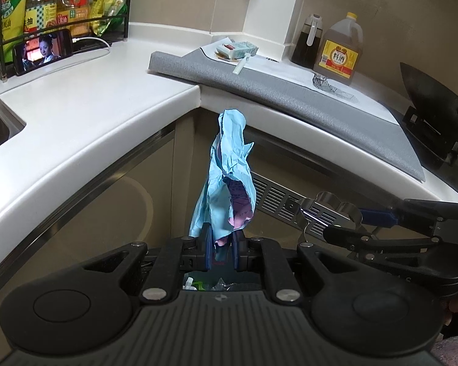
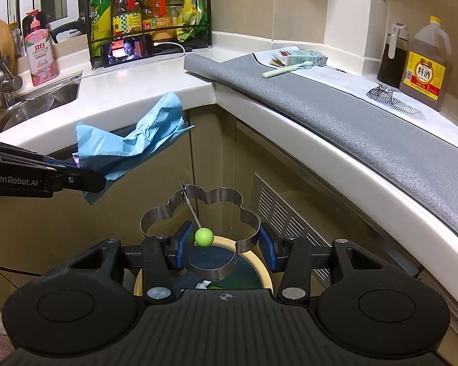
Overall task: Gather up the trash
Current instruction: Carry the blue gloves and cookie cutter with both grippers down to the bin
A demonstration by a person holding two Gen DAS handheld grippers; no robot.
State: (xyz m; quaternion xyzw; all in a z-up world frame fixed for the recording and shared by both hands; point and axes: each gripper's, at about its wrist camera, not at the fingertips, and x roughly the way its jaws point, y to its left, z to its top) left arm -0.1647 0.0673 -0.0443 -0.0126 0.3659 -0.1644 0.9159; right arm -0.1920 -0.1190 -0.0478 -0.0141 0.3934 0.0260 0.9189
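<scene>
The left gripper [image 1: 222, 251] pinched crumpled blue paper [image 1: 226, 177], the right gripper [image 2: 226, 248] clamped a flower-shaped steel ring [image 2: 198, 222] — either, released off-centre, could miss the bin [image 2: 267, 277].

Illumination was moderate and even, apparently from overhead, with a warm cast on the cabinet fronts. The white table [image 1: 85, 113] was the brightest surface and showed soft glare without full washout. The recess beneath its edge lay in shadow. The phone screen [image 2: 126, 50] glowed as a minor light source. The metal ring mould [image 2: 204, 228] carried sharp specular streaks. Focus was crisp at centre in both views; no motion blur was noted. Fisheye distortion bowed the table edges strongly, and dark vignetting closed the corners. The near tool bodies were dim, with little surface detail.
</scene>
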